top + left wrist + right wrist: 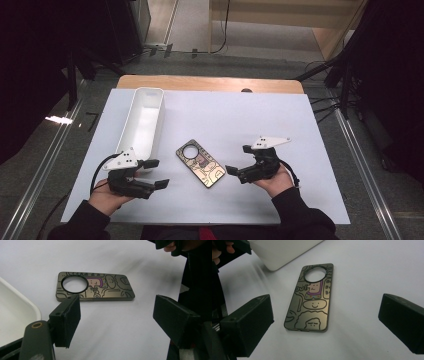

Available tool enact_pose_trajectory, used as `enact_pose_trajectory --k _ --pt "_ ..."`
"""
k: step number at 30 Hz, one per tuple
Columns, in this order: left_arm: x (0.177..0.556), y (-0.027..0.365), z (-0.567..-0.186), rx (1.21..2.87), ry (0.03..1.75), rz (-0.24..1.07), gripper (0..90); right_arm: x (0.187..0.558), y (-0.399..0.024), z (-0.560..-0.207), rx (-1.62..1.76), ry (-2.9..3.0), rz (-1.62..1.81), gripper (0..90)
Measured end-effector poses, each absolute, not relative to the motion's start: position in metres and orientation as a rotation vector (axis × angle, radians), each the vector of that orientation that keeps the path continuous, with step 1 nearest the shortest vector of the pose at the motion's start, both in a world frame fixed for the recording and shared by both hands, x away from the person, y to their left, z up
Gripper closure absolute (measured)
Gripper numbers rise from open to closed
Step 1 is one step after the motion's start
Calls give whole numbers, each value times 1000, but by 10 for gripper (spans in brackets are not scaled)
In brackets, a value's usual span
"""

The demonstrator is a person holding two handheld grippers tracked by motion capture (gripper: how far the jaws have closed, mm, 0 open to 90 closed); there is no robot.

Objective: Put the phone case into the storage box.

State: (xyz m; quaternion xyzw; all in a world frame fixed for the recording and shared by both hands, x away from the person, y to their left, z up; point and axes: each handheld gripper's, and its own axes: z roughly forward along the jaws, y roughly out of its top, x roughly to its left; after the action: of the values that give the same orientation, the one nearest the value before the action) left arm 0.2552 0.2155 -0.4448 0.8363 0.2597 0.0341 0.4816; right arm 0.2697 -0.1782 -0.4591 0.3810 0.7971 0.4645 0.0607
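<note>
Phone case (199, 163) lies flat — between both hand-held grippers; jaws apart.

Even overhead light on white table (300, 200); surroundings dark. Soft shadows. Glossy sheen on phone case (312, 300). Near jaws blurred in gripper views; overall soft focus.

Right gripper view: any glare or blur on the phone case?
Right gripper view: the glossy cartoon-printed phone case carries a soft sheen yet stays legible, and the near black jaws are blurred. High view: the white table sheet is evenly lit and the surroundings are dark.
</note>
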Motion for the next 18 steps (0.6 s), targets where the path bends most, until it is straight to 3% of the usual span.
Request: enact_pose_trajectory --k 18 --pt "256 216 -445 2040 636 75 219 279 -153 -460 1163 2408 1398 0"
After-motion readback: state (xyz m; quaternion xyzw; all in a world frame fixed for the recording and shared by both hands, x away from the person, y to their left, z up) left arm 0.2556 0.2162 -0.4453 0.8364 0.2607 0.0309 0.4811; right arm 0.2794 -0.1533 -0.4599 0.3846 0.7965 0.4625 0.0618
